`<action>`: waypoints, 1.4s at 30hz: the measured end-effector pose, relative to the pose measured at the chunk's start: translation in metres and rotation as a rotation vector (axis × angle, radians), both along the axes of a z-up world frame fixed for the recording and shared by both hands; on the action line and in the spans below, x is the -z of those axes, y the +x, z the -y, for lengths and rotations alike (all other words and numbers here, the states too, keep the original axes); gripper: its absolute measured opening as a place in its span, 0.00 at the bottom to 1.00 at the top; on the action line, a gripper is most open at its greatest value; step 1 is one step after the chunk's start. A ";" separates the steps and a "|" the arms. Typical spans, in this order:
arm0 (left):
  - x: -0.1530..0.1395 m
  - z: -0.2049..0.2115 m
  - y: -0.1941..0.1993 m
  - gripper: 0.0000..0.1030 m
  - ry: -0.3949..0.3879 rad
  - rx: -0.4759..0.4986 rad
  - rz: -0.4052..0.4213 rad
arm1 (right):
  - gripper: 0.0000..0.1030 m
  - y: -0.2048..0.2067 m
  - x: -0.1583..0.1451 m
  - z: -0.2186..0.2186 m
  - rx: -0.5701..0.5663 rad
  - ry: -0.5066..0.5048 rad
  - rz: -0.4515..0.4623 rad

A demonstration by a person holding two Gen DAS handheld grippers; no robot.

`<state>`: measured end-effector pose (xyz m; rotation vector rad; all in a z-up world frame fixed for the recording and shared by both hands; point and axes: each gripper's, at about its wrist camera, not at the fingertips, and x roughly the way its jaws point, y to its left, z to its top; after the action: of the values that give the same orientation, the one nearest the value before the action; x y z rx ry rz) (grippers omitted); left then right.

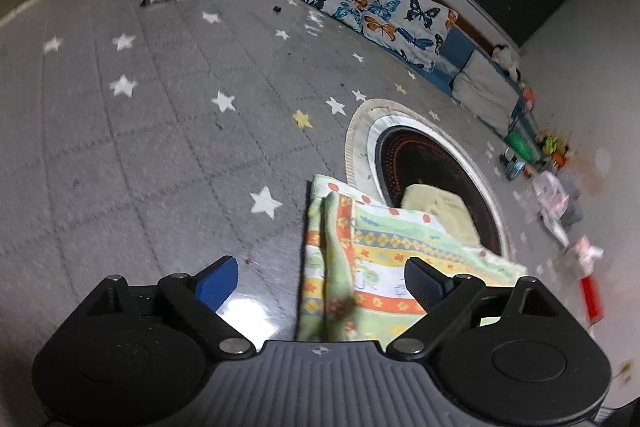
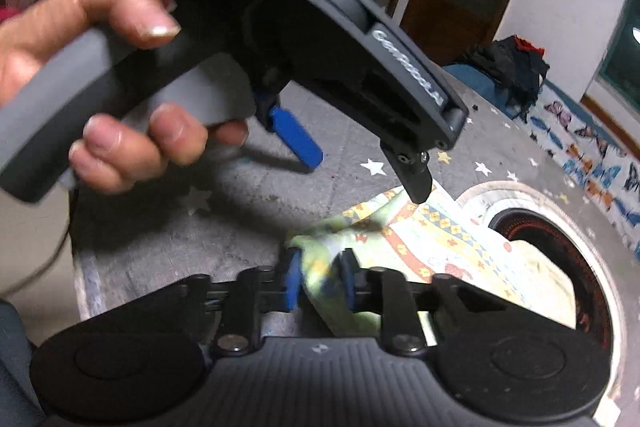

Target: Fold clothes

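Right gripper (image 2: pixel 320 285) jaws pinch the patterned cloth (image 2: pixel 424 239) edge; left gripper (image 1: pixel 322 281) jaws spread.

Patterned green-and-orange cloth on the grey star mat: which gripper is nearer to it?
Right. The right gripper is shut on the patterned green-and-orange cloth, pinching a bunched edge. The left gripper is open, hovering above the cloth.

— Left tool (image 1: pixel 320 281): black linkage arms, silver screws, ribbed grey housing, one blue pad, one black.
— Right tool (image 2: pixel 320 279): same build. White lettering along the left tool's black arm, grey handle in a bare hand (image 2: pixel 92 83).
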<state>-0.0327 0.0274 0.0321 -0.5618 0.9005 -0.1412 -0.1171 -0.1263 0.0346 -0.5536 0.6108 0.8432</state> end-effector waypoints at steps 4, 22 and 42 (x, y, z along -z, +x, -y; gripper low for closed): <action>0.001 -0.001 -0.001 0.90 -0.062 -0.029 -0.021 | 0.11 0.008 -0.012 0.010 0.041 0.084 -0.037; 0.026 0.015 0.014 0.22 -0.256 -0.036 -0.110 | 0.09 0.011 -0.032 0.038 0.100 0.234 -0.068; 0.024 0.024 0.014 0.14 -0.177 -0.005 -0.082 | 0.27 0.063 -0.003 0.206 0.688 0.247 -0.043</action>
<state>-0.0192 0.0034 0.0080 -0.7382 0.9716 -0.1957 -0.0538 -0.3327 0.0381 -0.0775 0.6671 0.2700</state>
